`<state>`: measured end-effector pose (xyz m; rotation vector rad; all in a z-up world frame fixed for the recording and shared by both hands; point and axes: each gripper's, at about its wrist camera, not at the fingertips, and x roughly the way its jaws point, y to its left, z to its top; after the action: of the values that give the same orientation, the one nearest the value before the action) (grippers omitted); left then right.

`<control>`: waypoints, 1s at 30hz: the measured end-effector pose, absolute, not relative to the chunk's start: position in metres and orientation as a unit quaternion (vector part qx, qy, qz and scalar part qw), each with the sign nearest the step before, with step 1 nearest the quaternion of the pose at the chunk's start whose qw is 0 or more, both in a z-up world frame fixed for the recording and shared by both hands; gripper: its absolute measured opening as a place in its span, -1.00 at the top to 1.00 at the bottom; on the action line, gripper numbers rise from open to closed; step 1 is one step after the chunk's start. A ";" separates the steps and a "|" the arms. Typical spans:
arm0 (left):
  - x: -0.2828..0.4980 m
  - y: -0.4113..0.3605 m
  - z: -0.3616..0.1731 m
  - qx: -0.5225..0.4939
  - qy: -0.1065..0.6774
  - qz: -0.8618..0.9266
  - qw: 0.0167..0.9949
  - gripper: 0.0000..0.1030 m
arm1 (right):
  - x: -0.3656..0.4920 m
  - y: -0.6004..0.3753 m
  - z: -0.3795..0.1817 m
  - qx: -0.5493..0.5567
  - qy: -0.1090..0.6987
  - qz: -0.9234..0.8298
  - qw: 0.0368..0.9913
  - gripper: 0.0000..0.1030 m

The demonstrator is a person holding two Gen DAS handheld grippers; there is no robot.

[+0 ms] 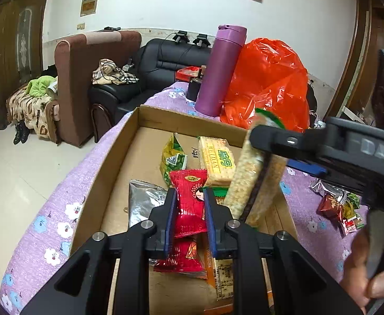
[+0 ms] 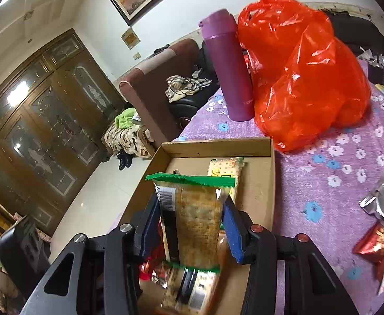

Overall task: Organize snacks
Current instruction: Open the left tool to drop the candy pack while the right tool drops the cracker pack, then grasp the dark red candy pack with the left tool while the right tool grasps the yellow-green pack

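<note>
The left gripper is squeezed tight on a red pack, and it holds that pack over the box, near the box's near edge. Another red pack lies flat in the box right under it. The right gripper holds a cracker pack between its blue pads (the pack has a green top edge), and the pack stands upright over the box. In the left view this same cracker pack hangs by the box's right side.

More snacks lie inside the box. A yellow cracker pack is toward the far edge, with a green pack just beside it on the left. A silver bag lies by the left wall.

The box sits on a purple flower cloth. Behind the box's far edge stand a purple bottle and an orange bag, touching each other. A few loose snacks lie near the cloth's right edge.
</note>
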<state>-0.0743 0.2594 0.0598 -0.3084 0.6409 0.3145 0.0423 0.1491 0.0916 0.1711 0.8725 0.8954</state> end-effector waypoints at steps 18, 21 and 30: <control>-0.086 0.236 0.076 -0.089 0.261 0.167 0.947 -0.07 | 0.032 0.092 0.103 0.110 0.384 0.406 0.822 -0.22; -0.091 0.228 0.081 -0.073 0.240 0.168 0.953 -0.27 | 0.034 0.056 0.102 0.123 0.384 0.397 0.824 -0.22; -0.109 0.189 0.110 -0.044 0.213 0.148 0.965 -0.44 | 0.067 -0.081 0.087 0.165 0.395 0.308 0.850 -0.22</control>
<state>-0.1091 0.1891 0.1103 -0.0893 0.4310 0.2994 0.0668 -0.0808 0.0865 0.3486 0.8315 0.6479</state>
